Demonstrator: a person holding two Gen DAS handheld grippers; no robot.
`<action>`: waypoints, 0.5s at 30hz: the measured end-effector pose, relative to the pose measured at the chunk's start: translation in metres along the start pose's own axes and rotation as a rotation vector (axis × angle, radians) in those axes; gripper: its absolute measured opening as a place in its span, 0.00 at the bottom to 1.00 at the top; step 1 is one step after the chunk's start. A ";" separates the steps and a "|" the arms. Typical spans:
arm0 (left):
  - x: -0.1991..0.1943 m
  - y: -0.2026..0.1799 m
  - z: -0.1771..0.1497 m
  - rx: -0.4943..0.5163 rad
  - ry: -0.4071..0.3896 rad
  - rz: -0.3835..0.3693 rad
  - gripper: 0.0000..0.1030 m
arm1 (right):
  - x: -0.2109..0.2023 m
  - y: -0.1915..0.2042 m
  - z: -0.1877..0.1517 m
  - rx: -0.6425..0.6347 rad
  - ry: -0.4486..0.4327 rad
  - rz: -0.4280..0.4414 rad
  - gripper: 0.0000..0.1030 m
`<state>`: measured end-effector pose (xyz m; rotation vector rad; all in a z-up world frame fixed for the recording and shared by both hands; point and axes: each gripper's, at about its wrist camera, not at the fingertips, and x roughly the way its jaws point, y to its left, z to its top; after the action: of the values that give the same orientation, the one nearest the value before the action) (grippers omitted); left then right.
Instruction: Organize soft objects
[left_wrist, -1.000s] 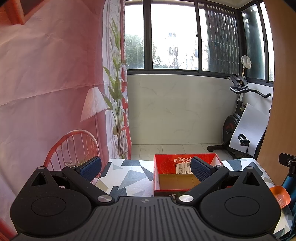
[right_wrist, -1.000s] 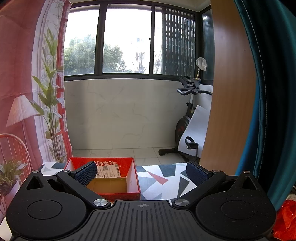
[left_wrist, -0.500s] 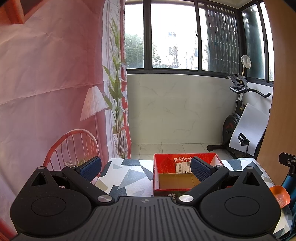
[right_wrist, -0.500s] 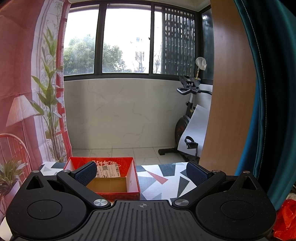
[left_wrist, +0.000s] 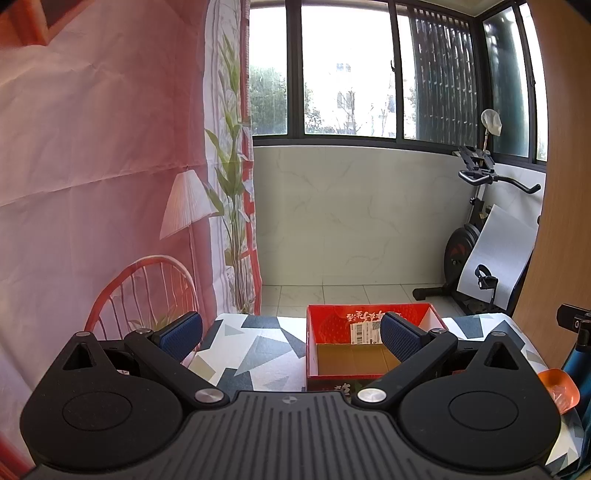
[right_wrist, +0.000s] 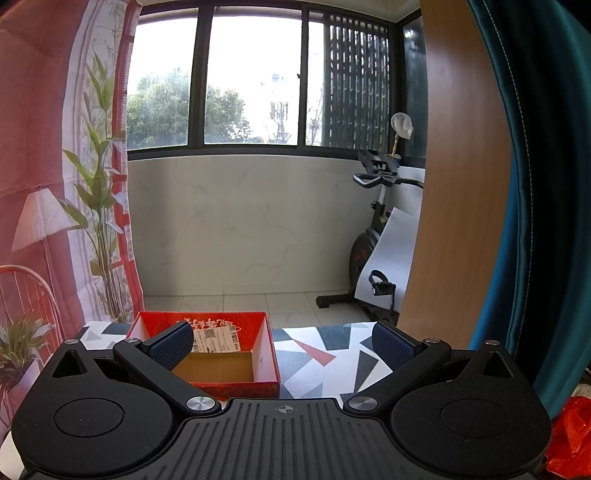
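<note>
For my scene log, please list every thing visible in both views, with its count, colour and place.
box: 1, red, open, on the table
table: 1, geometric-patterned cloth, below both grippers
label: 1, white, inside the box's far wall
exercise bike: 1, black, far right corner
white board: 1, leaning against the bike
orange object: 1, table's right edge
left gripper: 1, black, blue fingers, open
right gripper: 1, black, blue fingers, open
</note>
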<state>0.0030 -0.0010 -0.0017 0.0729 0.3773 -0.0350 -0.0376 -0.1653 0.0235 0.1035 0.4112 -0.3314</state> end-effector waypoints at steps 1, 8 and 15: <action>0.001 0.000 0.000 -0.001 0.001 0.000 1.00 | 0.001 -0.001 0.001 0.000 0.000 0.000 1.00; 0.001 0.000 0.000 -0.001 0.001 0.000 1.00 | 0.002 -0.002 0.000 0.001 0.000 0.000 1.00; 0.001 0.000 -0.001 -0.002 0.002 0.000 1.00 | 0.002 -0.002 0.000 0.000 0.001 0.000 1.00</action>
<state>0.0041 -0.0006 -0.0027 0.0712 0.3797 -0.0348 -0.0363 -0.1676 0.0228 0.1039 0.4122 -0.3316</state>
